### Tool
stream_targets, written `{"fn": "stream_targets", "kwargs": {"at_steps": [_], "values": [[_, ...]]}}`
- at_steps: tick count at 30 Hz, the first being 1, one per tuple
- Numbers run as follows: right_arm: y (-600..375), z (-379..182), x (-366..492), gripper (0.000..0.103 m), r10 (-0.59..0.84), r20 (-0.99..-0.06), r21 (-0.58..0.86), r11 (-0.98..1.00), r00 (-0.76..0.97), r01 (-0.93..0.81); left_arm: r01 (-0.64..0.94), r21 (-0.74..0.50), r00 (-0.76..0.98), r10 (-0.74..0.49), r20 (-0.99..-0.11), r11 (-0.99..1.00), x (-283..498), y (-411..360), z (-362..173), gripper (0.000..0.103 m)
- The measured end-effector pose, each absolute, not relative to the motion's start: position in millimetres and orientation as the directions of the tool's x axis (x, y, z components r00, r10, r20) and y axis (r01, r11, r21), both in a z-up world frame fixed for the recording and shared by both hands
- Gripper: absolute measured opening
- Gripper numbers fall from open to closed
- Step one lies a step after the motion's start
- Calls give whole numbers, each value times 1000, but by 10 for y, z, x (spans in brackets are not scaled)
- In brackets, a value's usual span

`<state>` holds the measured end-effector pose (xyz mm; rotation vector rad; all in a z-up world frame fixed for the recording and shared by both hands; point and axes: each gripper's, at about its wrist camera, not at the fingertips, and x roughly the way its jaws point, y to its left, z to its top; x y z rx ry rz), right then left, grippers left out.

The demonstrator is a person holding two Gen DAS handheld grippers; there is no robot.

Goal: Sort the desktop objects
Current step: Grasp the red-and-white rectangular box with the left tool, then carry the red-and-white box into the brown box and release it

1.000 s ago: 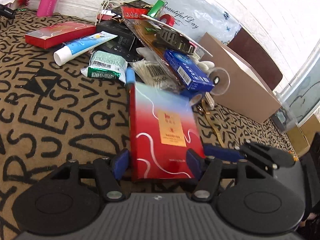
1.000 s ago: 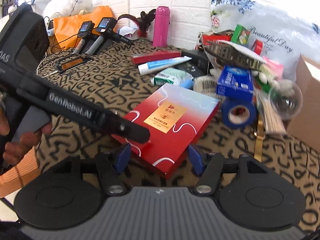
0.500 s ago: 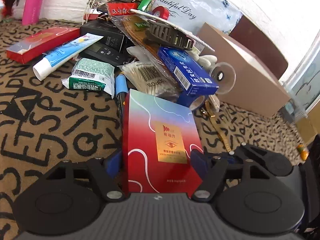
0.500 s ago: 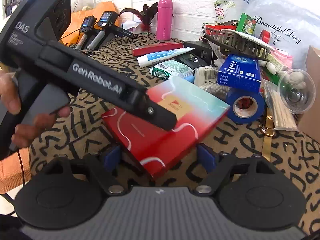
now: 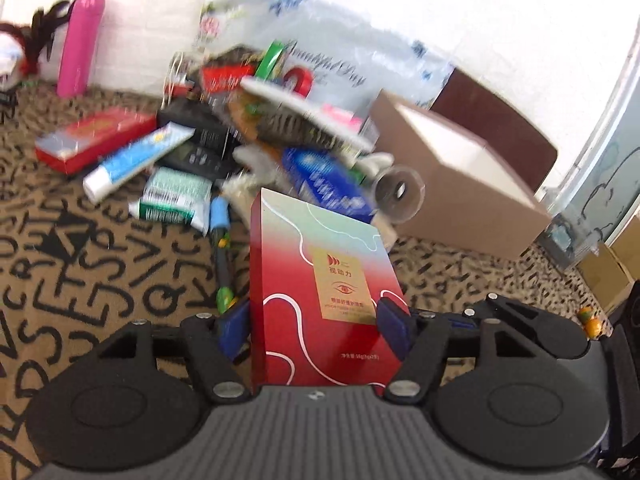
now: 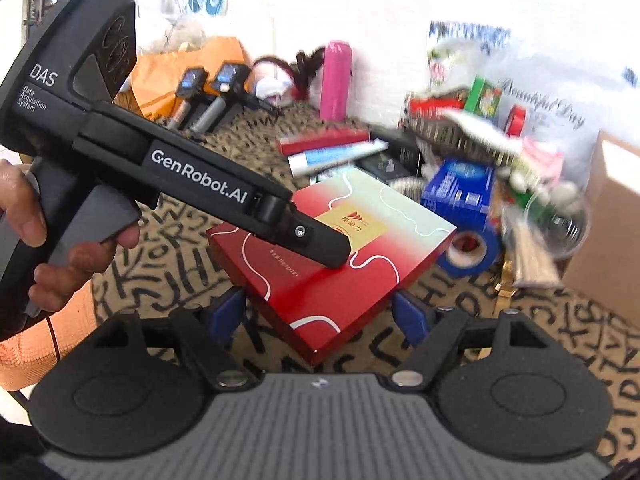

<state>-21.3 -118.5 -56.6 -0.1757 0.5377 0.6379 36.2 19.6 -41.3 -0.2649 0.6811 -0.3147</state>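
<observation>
Item in hand: red gift box (image 5: pixel 320 300), flat, red fading to pale green, gold label on top; lifted clear of the lettered tablecloth (image 5: pixel 80 272), near end at 6 o'clock of the left view, far end pointing to 12.

Left gripper (image 5: pixel 316 330): blue pads pressed on both long sides of the box, holding it; seen from the right view (image 6: pixel 304 236), its black finger lies across the box top.

Right gripper (image 6: pixel 320 316): tongs wide, nothing between the pads; the box's near corner hangs just above and between them, apart from both as far as can be told.

Step judged: carry phase of one sorted item, picked out of the pile and not yet set down.

Pile: at 12 to 1 o'clock of the box in the left view; blue carton (image 5: pixel 328 184), toothpaste tube (image 5: pixel 136 160), green pack (image 5: pixel 176 196), blue tape roll (image 6: pixel 472 248).

Cardboard box (image 5: pixel 460 188): at 2 o'clock, open top, a likely destination; uncertain.

Next move calls for: level travel to a chosen spot, clearance over the pile, then slackening the pads only once the box rests flat.
</observation>
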Motion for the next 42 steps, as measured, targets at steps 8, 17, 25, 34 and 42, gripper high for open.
{"fn": "stream_targets", "kwargs": {"at_steps": [8, 17, 25, 34, 42], "values": [[-1478, -157, -323, 78, 495, -405, -43, 830, 769, -557, 292, -317, 776, -417, -473, 902, 492, -138, 15, 69], [-2131, 154, -131, 78, 376, -346, -81, 901, 860, -426, 433, -254, 745, -502, -439, 865, 1032, -962, 325, 68], [-2867, 305, 229, 78, 283, -337, -42, 948, 898, -314, 500, -277, 690, -571, -444, 820, 1637, -1702, 469, 68], [-3603, 411, 774, 78, 225, -409, 3, 969, 884, -246, 535, -292, 631, -605, -486, 793, 2351, -2350, 416, 68], [-4108, 327, 1331, 78, 220, -504, 73, 975, 835, -212, 511, -340, 580, -609, -541, 790, 2952, -2726, 211, 69]]}}
